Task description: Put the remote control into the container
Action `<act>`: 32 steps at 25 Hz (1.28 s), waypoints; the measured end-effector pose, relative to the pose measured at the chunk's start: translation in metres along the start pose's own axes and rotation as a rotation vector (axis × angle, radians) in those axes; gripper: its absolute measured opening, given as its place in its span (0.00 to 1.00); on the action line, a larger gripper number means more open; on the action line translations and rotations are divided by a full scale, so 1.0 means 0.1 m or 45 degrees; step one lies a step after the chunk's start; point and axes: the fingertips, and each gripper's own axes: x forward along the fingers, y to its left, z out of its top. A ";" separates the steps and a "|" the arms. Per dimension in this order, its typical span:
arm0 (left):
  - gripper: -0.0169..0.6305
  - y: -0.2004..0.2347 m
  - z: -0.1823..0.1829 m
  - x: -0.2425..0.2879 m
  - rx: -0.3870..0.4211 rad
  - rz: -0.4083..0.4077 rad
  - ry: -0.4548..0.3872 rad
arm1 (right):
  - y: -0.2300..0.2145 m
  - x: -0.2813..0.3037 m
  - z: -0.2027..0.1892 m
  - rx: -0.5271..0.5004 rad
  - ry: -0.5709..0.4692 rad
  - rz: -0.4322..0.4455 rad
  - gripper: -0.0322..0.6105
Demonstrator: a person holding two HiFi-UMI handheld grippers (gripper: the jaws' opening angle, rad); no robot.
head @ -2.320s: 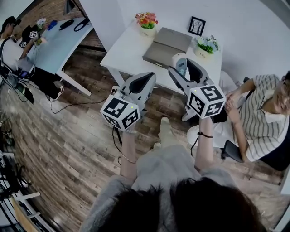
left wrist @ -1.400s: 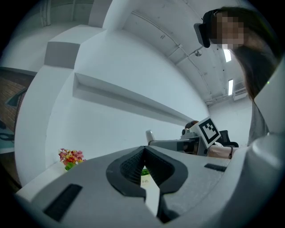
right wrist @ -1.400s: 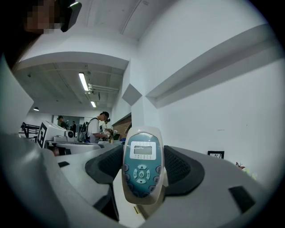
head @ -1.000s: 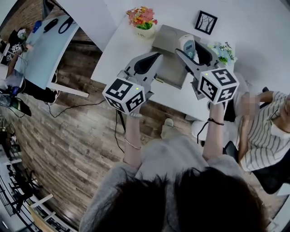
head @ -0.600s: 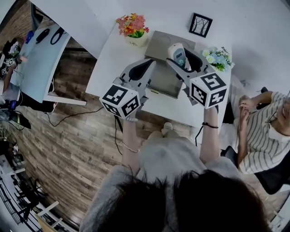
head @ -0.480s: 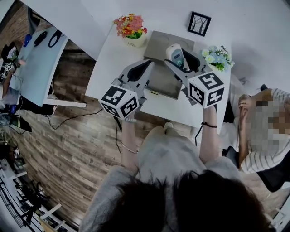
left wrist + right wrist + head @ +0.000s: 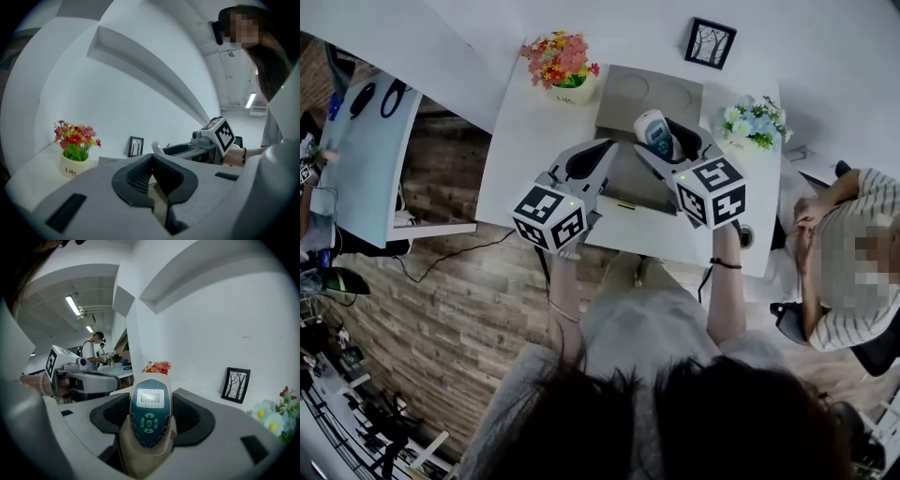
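Observation:
The remote control (image 7: 654,132), white with a teal face and a small screen, stands upright between the jaws of my right gripper (image 7: 664,142), which is shut on it. In the right gripper view the remote control (image 7: 149,417) fills the middle, held in my right gripper (image 7: 150,401). It hangs over the far right part of the flat grey container (image 7: 625,176) on the white table (image 7: 520,141). My left gripper (image 7: 596,150) is shut and holds nothing, over the container's left edge; the left gripper view shows that same gripper (image 7: 152,160) with its pads closed together.
A white pot of red and yellow flowers (image 7: 559,64) stands left of the container, a pot of pale blue flowers (image 7: 756,120) right of it, a black picture frame (image 7: 710,42) behind. A seated person (image 7: 853,272) is at the right. A second table (image 7: 356,150) stands at left.
The view has closed in on the white table. Both grippers moved forward from above the floor to above the container. The right gripper has kept hold of the remote throughout.

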 end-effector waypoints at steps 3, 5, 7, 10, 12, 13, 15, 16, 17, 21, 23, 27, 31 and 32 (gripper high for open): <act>0.03 0.09 -0.13 0.02 -0.038 -0.004 0.032 | 0.01 0.12 -0.20 0.010 0.079 0.005 0.50; 0.03 0.13 -0.21 0.04 -0.059 -0.008 0.050 | 0.00 0.19 -0.30 0.020 0.116 0.004 0.50; 0.03 0.16 -0.29 0.06 -0.081 -0.011 0.067 | 0.00 0.24 -0.38 0.019 0.151 0.002 0.50; 0.03 0.20 -0.41 0.08 -0.114 -0.010 0.095 | 0.01 0.32 -0.51 0.016 0.206 0.011 0.50; 0.03 0.22 -0.49 0.10 -0.133 -0.010 0.114 | 0.01 0.39 -0.60 0.015 0.243 0.018 0.50; 0.03 0.23 -0.53 0.10 -0.142 -0.010 0.124 | 0.02 0.42 -0.65 0.012 0.265 0.020 0.50; 0.03 0.24 -0.62 0.11 -0.161 -0.007 0.143 | 0.02 0.47 -0.75 0.004 0.313 0.025 0.50; 0.03 0.25 -0.66 0.12 -0.171 -0.004 0.151 | 0.02 0.50 -0.80 0.002 0.336 0.028 0.50; 0.03 0.27 -0.69 0.12 -0.180 0.000 0.158 | 0.01 0.53 -0.85 0.003 0.357 0.031 0.50; 0.03 0.32 -0.83 0.12 -0.212 0.013 0.189 | 0.03 0.65 -1.02 0.001 0.437 0.050 0.50; 0.03 0.34 -0.88 0.12 -0.225 0.018 0.201 | 0.05 0.70 -1.08 -0.002 0.471 0.060 0.50; 0.03 0.38 -0.95 0.12 -0.253 0.022 0.216 | 0.06 0.81 -1.21 -0.023 0.521 0.083 0.50; 0.03 0.41 -1.00 0.13 -0.270 0.024 0.227 | 0.09 0.85 -1.29 -0.043 0.589 0.102 0.50; 0.03 0.41 -1.01 0.14 -0.274 0.023 0.231 | 0.09 0.86 -1.31 -0.047 0.609 0.104 0.50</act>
